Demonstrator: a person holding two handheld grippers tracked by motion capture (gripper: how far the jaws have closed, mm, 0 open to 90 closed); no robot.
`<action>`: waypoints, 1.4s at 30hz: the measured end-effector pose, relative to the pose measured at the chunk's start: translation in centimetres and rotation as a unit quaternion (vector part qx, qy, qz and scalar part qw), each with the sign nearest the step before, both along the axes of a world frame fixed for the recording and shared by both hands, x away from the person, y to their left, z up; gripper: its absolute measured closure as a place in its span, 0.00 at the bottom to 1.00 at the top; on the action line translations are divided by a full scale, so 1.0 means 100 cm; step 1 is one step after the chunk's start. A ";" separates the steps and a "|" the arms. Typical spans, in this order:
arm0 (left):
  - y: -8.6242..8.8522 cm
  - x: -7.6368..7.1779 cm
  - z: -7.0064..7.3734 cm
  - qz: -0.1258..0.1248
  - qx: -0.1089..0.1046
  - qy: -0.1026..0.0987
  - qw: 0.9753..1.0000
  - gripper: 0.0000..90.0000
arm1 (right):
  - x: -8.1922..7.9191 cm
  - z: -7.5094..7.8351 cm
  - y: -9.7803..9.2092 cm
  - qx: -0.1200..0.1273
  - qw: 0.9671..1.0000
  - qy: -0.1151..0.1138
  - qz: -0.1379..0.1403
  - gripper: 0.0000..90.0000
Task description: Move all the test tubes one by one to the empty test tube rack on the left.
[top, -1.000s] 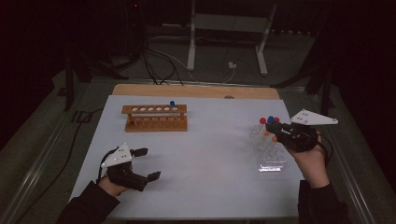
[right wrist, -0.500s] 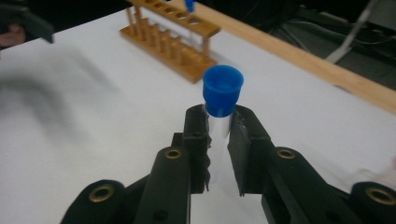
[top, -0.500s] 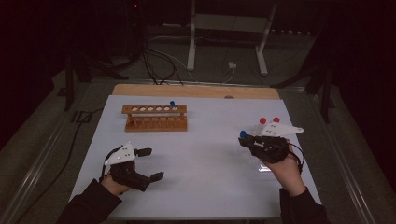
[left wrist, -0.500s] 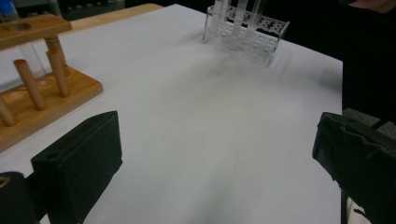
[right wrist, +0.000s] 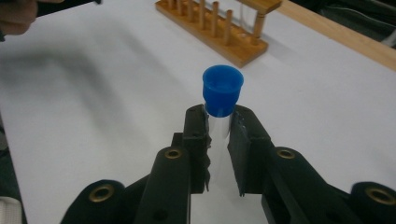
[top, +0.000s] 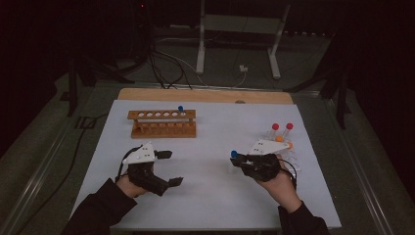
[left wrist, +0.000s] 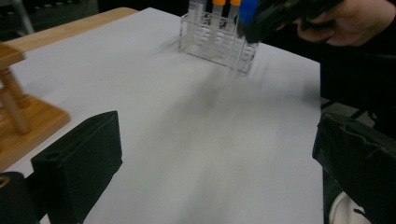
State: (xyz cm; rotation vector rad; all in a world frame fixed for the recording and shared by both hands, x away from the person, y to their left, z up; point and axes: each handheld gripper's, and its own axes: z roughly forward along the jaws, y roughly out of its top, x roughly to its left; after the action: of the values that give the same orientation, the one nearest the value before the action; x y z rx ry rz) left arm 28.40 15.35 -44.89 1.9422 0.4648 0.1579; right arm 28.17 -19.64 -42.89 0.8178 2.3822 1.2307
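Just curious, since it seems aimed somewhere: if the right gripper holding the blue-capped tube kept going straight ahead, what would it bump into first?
Probably the wooden rack. The right gripper points toward it across bare white table, though depth is hard to judge.

Tube (right wrist: 218,128): clear glossy plastic, smooth blue plastic cap (right wrist: 222,89); rack (top: 162,123): bare matt wood; second rack (left wrist: 218,41): clear glossy plastic; desk (top: 215,147): matt white sheet, wooden edge; right tongs (right wrist: 218,135): matt black plastic.

Wooden rack (top: 163,123) upon white sheet (top: 205,196) — metal stand (top: 240,29) beyond; cables (top: 166,63)
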 end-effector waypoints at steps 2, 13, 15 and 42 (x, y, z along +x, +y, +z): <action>-0.006 0.001 0.004 -0.006 -0.001 -0.004 1.000 0.03 | -0.001 -0.002 0.004 0.002 1.000 0.004 0.005 0.86; -0.045 0.011 0.027 -0.042 -0.016 -0.009 0.999 0.04 | -0.008 -0.011 0.019 0.009 1.000 0.012 0.028 0.86; -0.053 0.012 0.031 -0.047 -0.020 -0.010 0.999 0.05 | -0.009 -0.013 0.021 0.007 0.999 0.013 0.032 0.86; -0.112 0.016 0.022 -0.040 0.048 -0.045 0.997 0.75 | -0.011 -0.011 0.025 0.013 0.999 0.011 0.040 0.86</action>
State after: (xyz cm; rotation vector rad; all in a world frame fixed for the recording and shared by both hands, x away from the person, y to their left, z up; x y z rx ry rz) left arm 29.97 4.19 -42.74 2.0355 0.3245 0.2174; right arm 27.03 -17.16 -44.04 0.7542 2.4417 1.2929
